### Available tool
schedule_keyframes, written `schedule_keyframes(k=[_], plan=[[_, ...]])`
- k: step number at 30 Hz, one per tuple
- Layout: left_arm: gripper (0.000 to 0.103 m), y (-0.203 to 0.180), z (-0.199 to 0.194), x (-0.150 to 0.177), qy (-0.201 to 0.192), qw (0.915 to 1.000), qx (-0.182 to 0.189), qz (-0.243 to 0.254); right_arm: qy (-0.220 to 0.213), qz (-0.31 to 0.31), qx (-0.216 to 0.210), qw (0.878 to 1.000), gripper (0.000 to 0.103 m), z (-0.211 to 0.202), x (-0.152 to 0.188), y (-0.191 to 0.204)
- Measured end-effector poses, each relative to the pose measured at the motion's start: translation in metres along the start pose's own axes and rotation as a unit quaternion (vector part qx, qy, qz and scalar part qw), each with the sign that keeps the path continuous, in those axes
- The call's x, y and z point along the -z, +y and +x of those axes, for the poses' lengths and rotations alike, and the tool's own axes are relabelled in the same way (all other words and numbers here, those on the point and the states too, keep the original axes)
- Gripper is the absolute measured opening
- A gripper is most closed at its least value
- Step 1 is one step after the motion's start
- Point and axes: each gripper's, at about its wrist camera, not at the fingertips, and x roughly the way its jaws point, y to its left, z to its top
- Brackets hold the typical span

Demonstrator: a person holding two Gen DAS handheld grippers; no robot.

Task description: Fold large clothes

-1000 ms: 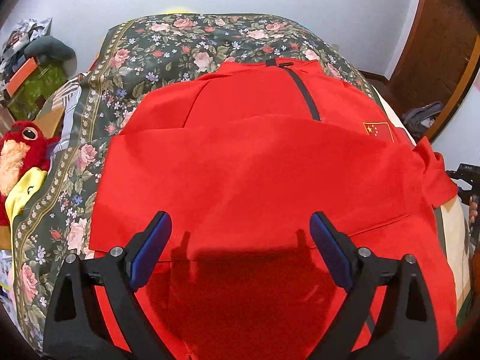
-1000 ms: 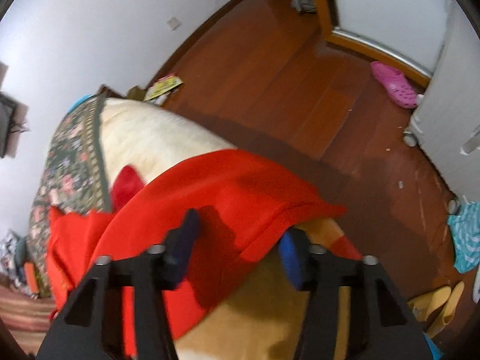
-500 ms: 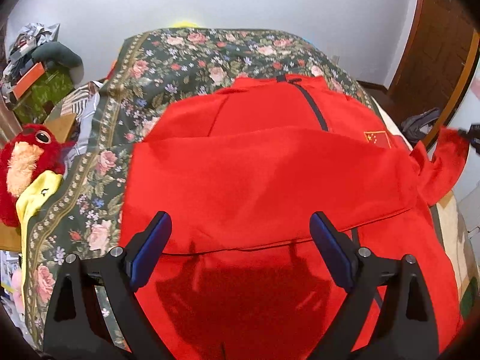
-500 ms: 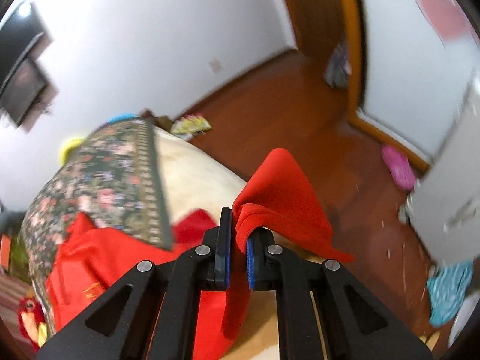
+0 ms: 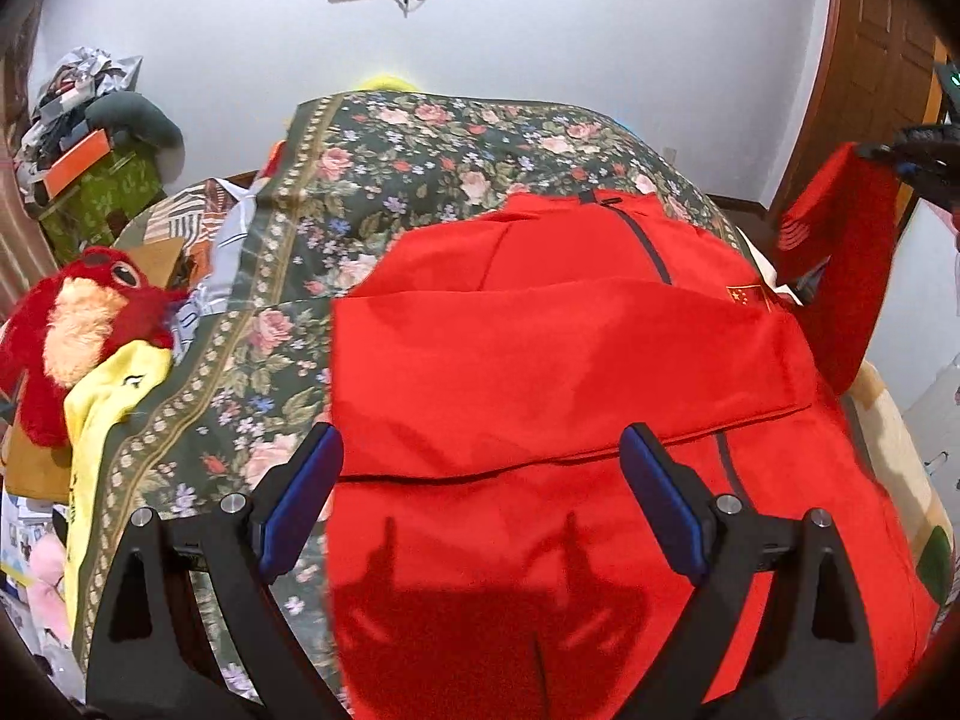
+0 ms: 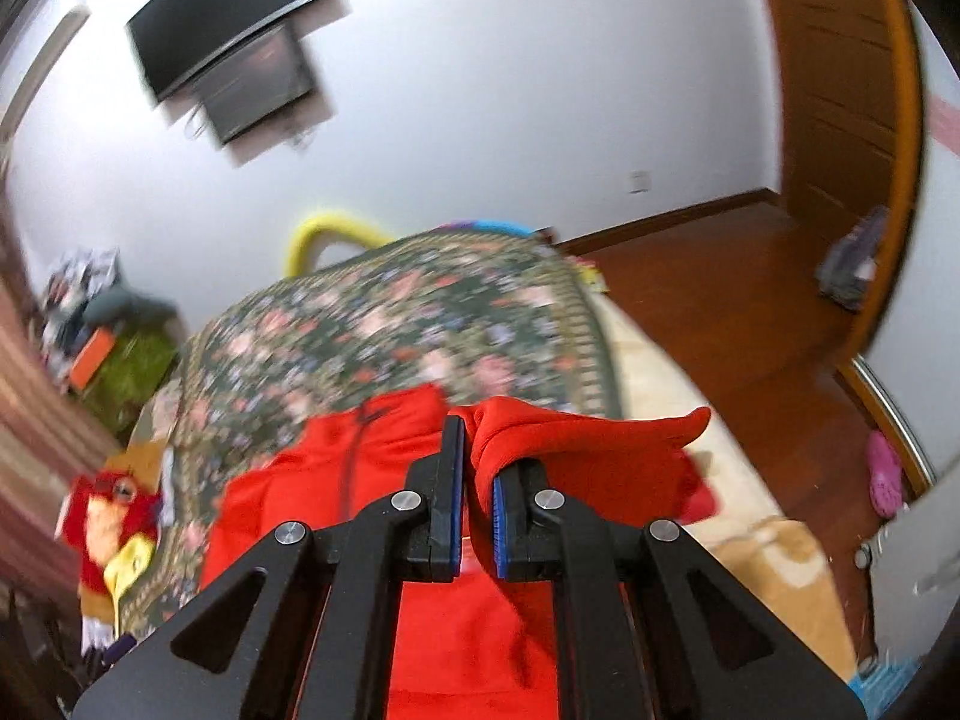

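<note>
Jacket, one; hand-held grippers, two.

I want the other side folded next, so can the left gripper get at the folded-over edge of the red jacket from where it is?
Probably yes: the left gripper is open over the red jacket, with nothing between its fingers and that edge.

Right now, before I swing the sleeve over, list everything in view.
jacket: one, red, flat on the bedspread, zip up
sleeve: one, red, lifted, pinched by right gripper
bedspread: one, dark green floral, on the bed
plush toy: one, red, left of the bed
yellow cloth: one, beside the plush toy
television: one, black, on the wall
slipper: one, pink, on the floor
left gripper: open, above the jacket
right gripper: shut on sleeve
</note>
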Motion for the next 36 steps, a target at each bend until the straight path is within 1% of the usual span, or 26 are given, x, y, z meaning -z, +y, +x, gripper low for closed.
schedule_keyframes(k=[3,7,11,16,19,21,25,27,29,32,36], plan=[[0.094,0.013,-0.007,0.006,-0.004,1.0,0.0,-0.007,0.023,-0.022,-0.022,0.999,0.007,0.016,0.01,0.038],[0.094,0.027,-0.01,0.013,0.001,0.9999,-0.004,-0.014,0.051,-0.057,-0.042,0.996,0.007,0.039,0.034,0.081],[0.094,0.035,-0.007,0.02,0.009,0.9998,-0.01,-0.016,0.102,-0.078,-0.056,0.99,0.007,0.062,0.073,0.105],[0.093,0.035,-0.005,0.026,0.016,0.9998,-0.008,-0.012,0.168,-0.086,-0.054,0.98,0.007,0.09,0.122,0.105],[0.093,0.032,-0.004,0.028,0.021,0.9997,-0.008,-0.006,0.207,-0.097,-0.053,0.972,0.007,0.104,0.151,0.101],[0.093,0.028,-0.003,0.029,0.026,0.9996,-0.009,-0.003,0.222,-0.104,-0.049,0.968,0.007,0.106,0.161,0.1],[0.093,0.018,-0.002,0.027,0.03,0.9995,-0.007,0.005,0.249,-0.091,-0.046,0.963,0.008,0.109,0.174,0.09],[0.093,0.012,-0.002,0.024,0.031,0.9995,-0.005,0.01,0.262,-0.083,-0.048,0.96,0.016,0.109,0.176,0.086],[0.093,0.003,-0.003,0.02,0.03,0.9994,-0.004,0.017,0.275,-0.075,-0.066,0.956,0.032,0.103,0.177,0.08],[0.093,-0.014,-0.004,0.009,0.027,0.9992,0.001,0.029,0.265,-0.087,-0.071,0.958,0.044,0.087,0.175,0.074],[0.094,-0.046,-0.003,-0.009,0.019,0.9984,0.018,0.049,0.214,-0.125,-0.053,0.967,0.047,0.052,0.17,0.058]])
